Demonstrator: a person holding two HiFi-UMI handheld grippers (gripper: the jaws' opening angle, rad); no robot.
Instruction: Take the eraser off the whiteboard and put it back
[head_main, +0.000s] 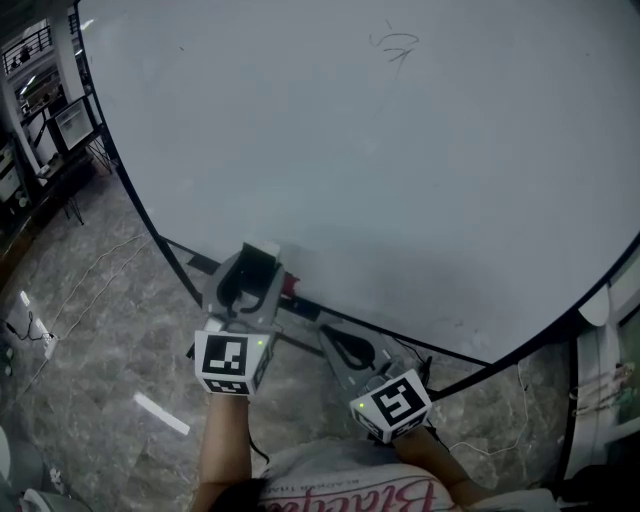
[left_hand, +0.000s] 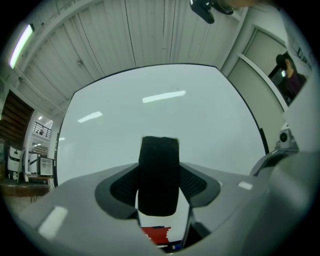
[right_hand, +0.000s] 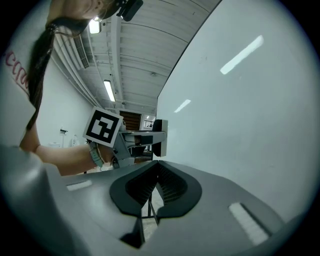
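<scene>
A big whiteboard fills the head view, with a small scribble near its top. My left gripper is shut on the eraser close to the board's lower left edge. In the left gripper view the eraser shows as a black felt block upright between the jaws, facing the whiteboard. The right gripper view shows the left gripper holding the eraser just off the board. My right gripper hangs lower and to the right, and its jaws are shut on nothing.
A red object lies on the board's bottom rail, under the left gripper. The board's black frame stands on a marble floor with cables, a power strip and a white strip. Desks stand at far left.
</scene>
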